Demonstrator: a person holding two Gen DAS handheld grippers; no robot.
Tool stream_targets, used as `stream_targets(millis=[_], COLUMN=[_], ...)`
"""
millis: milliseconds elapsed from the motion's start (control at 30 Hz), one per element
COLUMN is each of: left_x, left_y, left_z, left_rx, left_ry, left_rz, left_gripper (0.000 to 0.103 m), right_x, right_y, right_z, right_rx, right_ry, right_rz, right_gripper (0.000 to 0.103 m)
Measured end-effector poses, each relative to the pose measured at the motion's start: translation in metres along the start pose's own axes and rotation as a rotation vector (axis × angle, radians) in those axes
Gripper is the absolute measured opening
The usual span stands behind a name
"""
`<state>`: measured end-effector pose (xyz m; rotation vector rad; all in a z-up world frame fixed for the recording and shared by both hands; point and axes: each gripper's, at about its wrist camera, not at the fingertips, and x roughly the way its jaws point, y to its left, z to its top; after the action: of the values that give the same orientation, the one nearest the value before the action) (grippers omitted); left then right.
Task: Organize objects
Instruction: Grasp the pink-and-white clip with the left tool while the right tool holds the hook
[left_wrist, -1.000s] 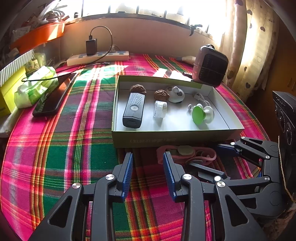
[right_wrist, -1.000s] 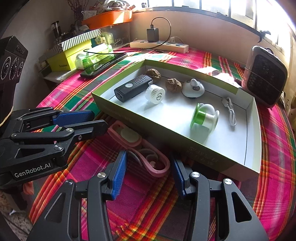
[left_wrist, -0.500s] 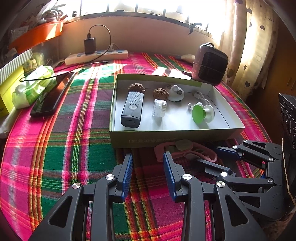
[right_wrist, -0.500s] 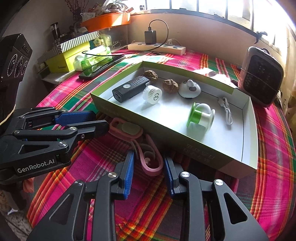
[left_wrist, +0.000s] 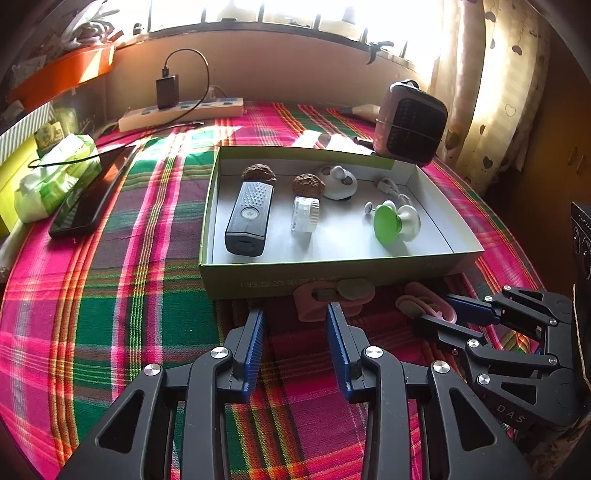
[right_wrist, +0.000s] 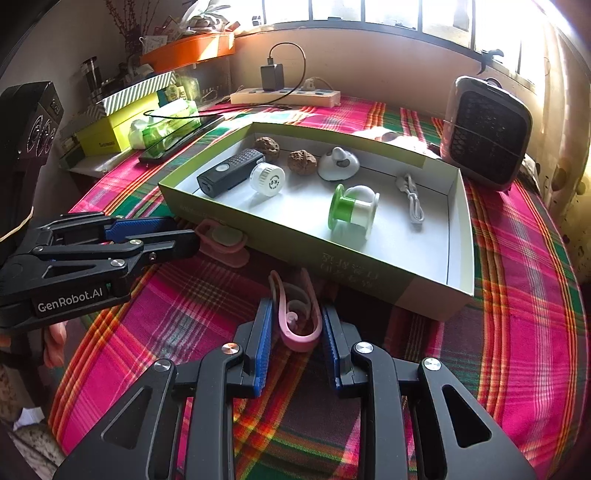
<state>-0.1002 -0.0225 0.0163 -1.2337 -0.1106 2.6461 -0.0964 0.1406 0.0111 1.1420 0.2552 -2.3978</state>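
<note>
A pink ear-hook loop (right_wrist: 295, 325) lies on the plaid cloth just in front of the green box (right_wrist: 332, 258). My right gripper (right_wrist: 295, 314) is closing on it, and both blue pads touch its sides. From the left wrist the same loop (left_wrist: 424, 304) shows at my right gripper's (left_wrist: 436, 310) tips. A second pink piece (left_wrist: 332, 293) with a grey oval rests against the box front (left_wrist: 295, 275). My left gripper (left_wrist: 295, 317) stands open just short of it, with nothing between the pads. It shows again in the right wrist view, where the left gripper (right_wrist: 177, 232) is beside the second piece (right_wrist: 221, 240).
The box holds a black device (left_wrist: 249, 214), two walnuts (left_wrist: 308, 182), a white cap (left_wrist: 304, 214), a green-and-white spool (left_wrist: 391, 223) and a white cable (right_wrist: 412, 199). Around it are a small heater (left_wrist: 410, 122), a power strip (left_wrist: 181, 112), a phone (left_wrist: 92, 192) and a tissue pack (left_wrist: 55, 173).
The right gripper's jaws have narrowed from wide open onto the pink loop, and the loop has shifted right, away from the other pink piece. The left gripper has not moved.
</note>
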Motion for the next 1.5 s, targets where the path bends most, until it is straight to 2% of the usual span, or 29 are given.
stream_targets(millis=[467,867,1000,1233,1367,1500], left_x=[0.007,0.005,0.002,0.004,0.01,0.017], left_y=[-0.022,-0.055,-0.056,-0.047,-0.056,-0.066], left_z=[0.001,-0.009,-0.009,0.001,0.005,0.004], left_rx=[0.072,0.151,0.166,0.167,0.226,0.262], left_ry=[0.021,0.056,0.046,0.021,0.022,0.047], left_rz=[-0.055,-0.157,-0.151,-0.077,-0.079,-0.087], left_gripper=[0.032,0.032,0.032,0.032,0.038,0.038], right_x=[-0.01,-0.016,-0.018,-0.021,-0.021,-0.022], right_y=[-0.013,-0.025,-0.028,-0.036,-0.038,-0.04], right_z=[-0.011,-0.017,-0.019,-0.022,-0.022,-0.022], right_rx=[0.045,0.071,0.071,0.086,0.088,0.09], right_ry=[-0.007,-0.01,-0.006,-0.007,-0.006,-0.006], right_rz=[-0.031,-0.044,-0.061,-0.068,-0.069,-0.069], right_gripper=[0.027,0.027,0.027,0.027,0.027,0.027])
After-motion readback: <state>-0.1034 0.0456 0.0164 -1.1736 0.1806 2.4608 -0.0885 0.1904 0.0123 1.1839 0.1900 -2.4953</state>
